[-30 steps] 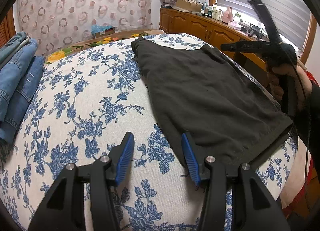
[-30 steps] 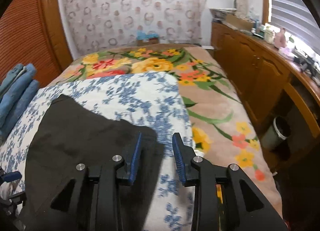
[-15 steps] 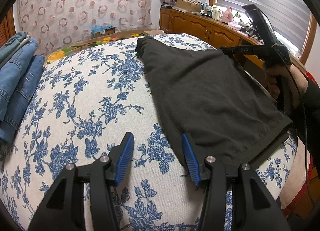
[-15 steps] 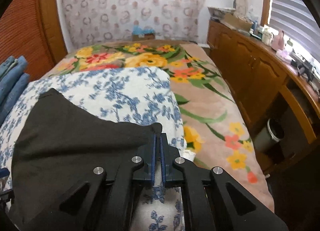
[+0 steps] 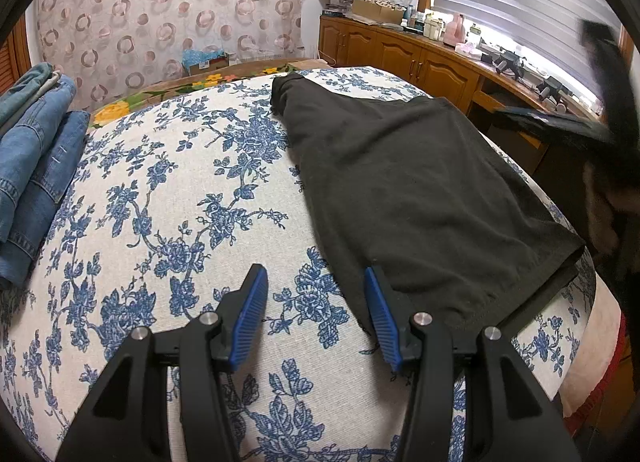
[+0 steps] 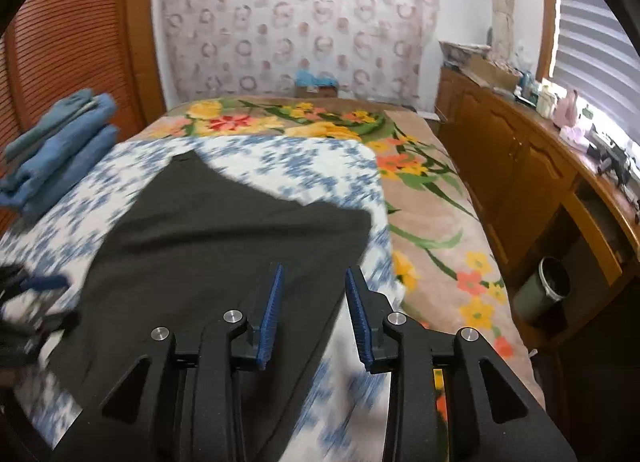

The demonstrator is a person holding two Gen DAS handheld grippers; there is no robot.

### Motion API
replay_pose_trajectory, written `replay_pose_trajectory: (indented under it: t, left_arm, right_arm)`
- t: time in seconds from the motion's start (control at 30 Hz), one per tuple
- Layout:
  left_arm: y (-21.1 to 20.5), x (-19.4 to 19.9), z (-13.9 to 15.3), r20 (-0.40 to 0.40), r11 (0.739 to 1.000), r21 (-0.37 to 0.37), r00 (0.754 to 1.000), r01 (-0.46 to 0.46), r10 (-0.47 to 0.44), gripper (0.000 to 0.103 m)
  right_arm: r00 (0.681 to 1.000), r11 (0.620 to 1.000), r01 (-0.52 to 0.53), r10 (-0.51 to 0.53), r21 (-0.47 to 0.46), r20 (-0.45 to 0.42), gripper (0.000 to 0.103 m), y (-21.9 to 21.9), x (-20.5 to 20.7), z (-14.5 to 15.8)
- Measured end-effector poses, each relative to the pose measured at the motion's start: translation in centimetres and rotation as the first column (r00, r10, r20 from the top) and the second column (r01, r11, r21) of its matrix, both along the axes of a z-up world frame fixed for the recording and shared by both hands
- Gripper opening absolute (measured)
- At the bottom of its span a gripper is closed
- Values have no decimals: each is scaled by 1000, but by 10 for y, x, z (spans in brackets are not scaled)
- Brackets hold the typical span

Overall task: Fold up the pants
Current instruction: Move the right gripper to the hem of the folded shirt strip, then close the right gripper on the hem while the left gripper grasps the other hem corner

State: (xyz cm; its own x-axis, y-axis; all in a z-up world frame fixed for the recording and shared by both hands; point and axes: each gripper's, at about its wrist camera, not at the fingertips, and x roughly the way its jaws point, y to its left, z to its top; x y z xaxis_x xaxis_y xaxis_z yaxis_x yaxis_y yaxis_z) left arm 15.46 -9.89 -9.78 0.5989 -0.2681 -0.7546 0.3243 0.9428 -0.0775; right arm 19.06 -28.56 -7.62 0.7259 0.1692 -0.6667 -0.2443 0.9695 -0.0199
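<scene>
The dark pants (image 5: 408, 186) lie folded flat on the blue-flowered white cloth (image 5: 168, 202), on its right half. My left gripper (image 5: 312, 282) is open and empty, low over the cloth at the pants' near left edge; its right finger (image 5: 380, 314) is at the hem. My right gripper (image 6: 314, 282) is open and empty, raised above the pants' right edge (image 6: 224, 246). In the left wrist view the right gripper (image 5: 600, 102) shows blurred at the far right.
A stack of folded blue jeans (image 5: 32, 166) sits at the cloth's left edge, also in the right wrist view (image 6: 56, 146). A flowered bedspread (image 6: 432, 222) lies beyond. Wooden cabinets (image 6: 520, 166) and a bin (image 6: 548, 286) stand on the right.
My right gripper shut on the pants' far corner, pulled it over, then opened and lifted back. The pants now lie narrower. My left gripper stayed put.
</scene>
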Motion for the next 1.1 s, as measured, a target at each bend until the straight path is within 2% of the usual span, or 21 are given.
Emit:
replay_pose_trajectory:
  t: [0.13, 0.33, 0.5, 0.7, 0.77, 0.87, 0.97, 1.1]
  left_arm:
    - [0, 0, 0, 0, 1000, 0, 1000, 0, 0, 51]
    - [-1, 0, 0, 0, 1000, 5, 1000, 4, -4, 53]
    - [-1, 1, 0, 0, 1000, 5, 1000, 5, -5, 54]
    - [-1, 0, 1, 0, 1000, 15, 1000, 19, -19, 54]
    - [3, -2, 3, -24, 1000, 4, 999, 22, -22, 54]
    - [12, -12, 9, -23, 999, -38, 999, 25, -26, 54]
    - [14, -31, 16, 9, 997, -44, 998, 65, -65, 54]
    - [14, -46, 12, 5, 994, -48, 995, 99, -99, 51]
  right_arm:
    - [999, 999, -41, 41, 14, 12, 33, 13, -46, 0]
    - [998, 998, -55, 55, 15, -27, 33, 31, -83, -19]
    - [997, 999, -37, 35, -22, -67, 35, 39, -87, -42]
    - [999, 999, -28, 28, -25, -32, 39, 41, -89, -48]
    - [999, 1000, -24, 24, -17, -22, 40, 40, -91, -49]
    - [1000, 1000, -16, 16, 7, -23, 40, 37, -91, -49]
    - [1000, 1000, -10, 10, 4, -22, 40, 37, -91, -50]
    - [1000, 1000, -4, 4, 12, -16, 41, 35, -92, -50]
